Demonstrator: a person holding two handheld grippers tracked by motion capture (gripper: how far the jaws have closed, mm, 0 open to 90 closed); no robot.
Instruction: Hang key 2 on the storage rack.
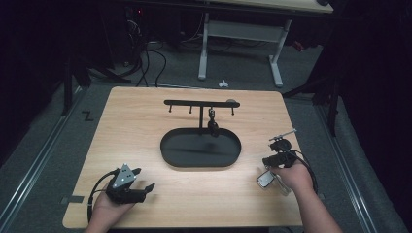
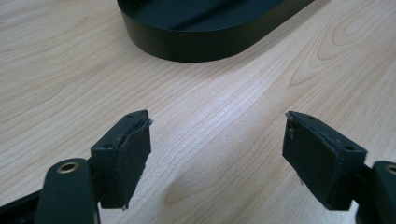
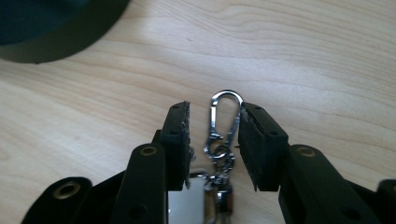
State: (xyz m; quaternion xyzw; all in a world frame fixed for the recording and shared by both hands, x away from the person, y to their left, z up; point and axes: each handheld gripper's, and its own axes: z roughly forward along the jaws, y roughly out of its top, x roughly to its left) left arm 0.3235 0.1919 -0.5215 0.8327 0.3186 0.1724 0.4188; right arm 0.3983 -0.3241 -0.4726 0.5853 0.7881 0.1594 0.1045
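While the keychain [image 3: 223, 140] lies flat on the worktop [image 1: 145, 116], to the right of the black oval tray [image 1: 200, 148] and well apart from it, the right tool [image 3: 214, 140] is set over it with its jaws standing on either side of the silver carabiner [image 3: 226, 114]. A gap is seen between each pad and the metal, so nothing is gripped; the jaws are partly open. The clip is probably straddled so that it can be pinched by its narrow sides and carried to the hook rack [image 1: 200, 103] rising behind the tray, where one small item [image 1: 212, 125] is already hung. The left tool [image 2: 217, 154] is held over bare wood just in front of the tray, its jaws wide apart and empty, seemingly parked out of the way.
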